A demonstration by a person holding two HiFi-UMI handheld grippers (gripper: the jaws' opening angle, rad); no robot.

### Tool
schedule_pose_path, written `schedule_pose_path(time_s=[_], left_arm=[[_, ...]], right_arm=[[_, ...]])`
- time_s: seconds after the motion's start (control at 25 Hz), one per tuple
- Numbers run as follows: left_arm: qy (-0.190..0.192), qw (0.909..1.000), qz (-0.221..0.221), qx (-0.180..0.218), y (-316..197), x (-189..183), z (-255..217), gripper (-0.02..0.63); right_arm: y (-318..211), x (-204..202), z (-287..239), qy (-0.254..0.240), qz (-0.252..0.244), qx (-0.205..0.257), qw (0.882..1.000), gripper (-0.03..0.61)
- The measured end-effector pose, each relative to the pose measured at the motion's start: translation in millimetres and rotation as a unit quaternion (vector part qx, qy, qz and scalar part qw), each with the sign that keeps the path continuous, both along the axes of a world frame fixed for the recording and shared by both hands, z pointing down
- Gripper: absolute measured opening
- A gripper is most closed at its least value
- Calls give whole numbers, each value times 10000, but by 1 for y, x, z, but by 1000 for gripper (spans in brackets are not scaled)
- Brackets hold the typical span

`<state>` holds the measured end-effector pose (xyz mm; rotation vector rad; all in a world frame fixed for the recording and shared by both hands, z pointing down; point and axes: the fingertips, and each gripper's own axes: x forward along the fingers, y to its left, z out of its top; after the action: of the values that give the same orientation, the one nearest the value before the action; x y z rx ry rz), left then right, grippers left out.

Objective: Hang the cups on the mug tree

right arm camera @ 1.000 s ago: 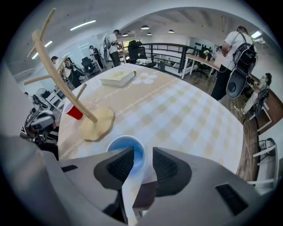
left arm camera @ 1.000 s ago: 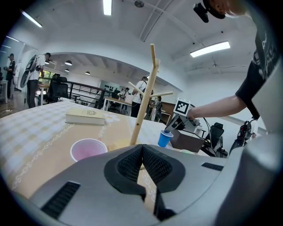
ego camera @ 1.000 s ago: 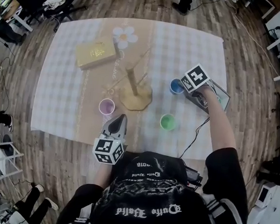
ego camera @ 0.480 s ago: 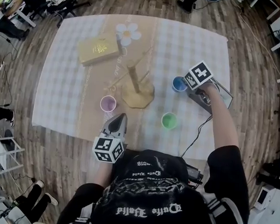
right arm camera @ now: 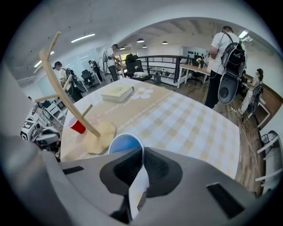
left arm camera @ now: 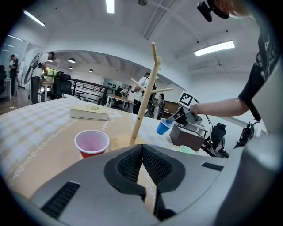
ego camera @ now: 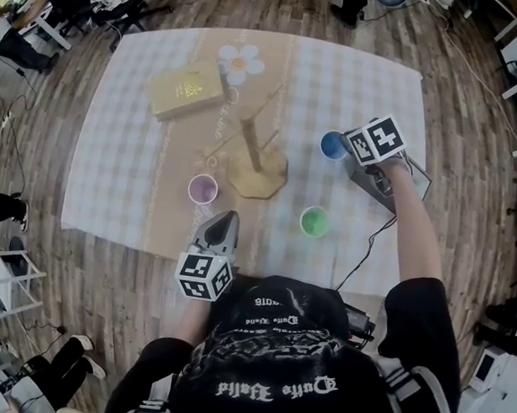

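Observation:
The wooden mug tree stands mid-table with bare pegs. A blue cup sits to its right, and my right gripper is shut on it. In the right gripper view the pads pinch the blue cup at its rim, right gripper. From the left gripper view the blue cup looks tilted. A pink cup stands left of the tree's base and a green cup in front to the right. My left gripper is shut and empty at the near table edge, behind the pink cup.
A tan book lies at the back left, with a flower ornament beyond it. A dark box sits at the table's right edge under my right arm. Chairs and people stand around the table.
The right gripper's marker cube has turned and shifted a little to the right at the blue cup. The left gripper has stayed where it was.

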<state>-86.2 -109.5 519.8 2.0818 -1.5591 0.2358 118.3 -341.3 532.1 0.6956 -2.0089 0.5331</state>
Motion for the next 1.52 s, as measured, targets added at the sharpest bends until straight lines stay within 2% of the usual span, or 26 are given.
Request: schedule_pose_path(time_s=[0.36, 0.68, 0.84, 1.2, 1.52], left_arm=[[-32, 9999, -114, 62, 10, -5, -5, 19], [-26, 9999, -92, 77, 21, -5, -4, 19], [15, 9997, -223, 107, 24, -12, -7, 18], [41, 9993, -351, 150, 29, -19, -8, 18], [79, 9987, -470, 163, 31, -27, -11, 20]], right_arm=[[8, -10, -51, -313, 80, 676, 9972, 23], [13, -26, -100, -718, 332, 1403, 9869, 23], [16, -38, -134, -1149, 562, 1832, 9747, 23], [20, -60, -190, -1624, 1057, 2741, 9420, 23], [23, -83, -225, -1656, 1051, 3412, 9193, 23]])
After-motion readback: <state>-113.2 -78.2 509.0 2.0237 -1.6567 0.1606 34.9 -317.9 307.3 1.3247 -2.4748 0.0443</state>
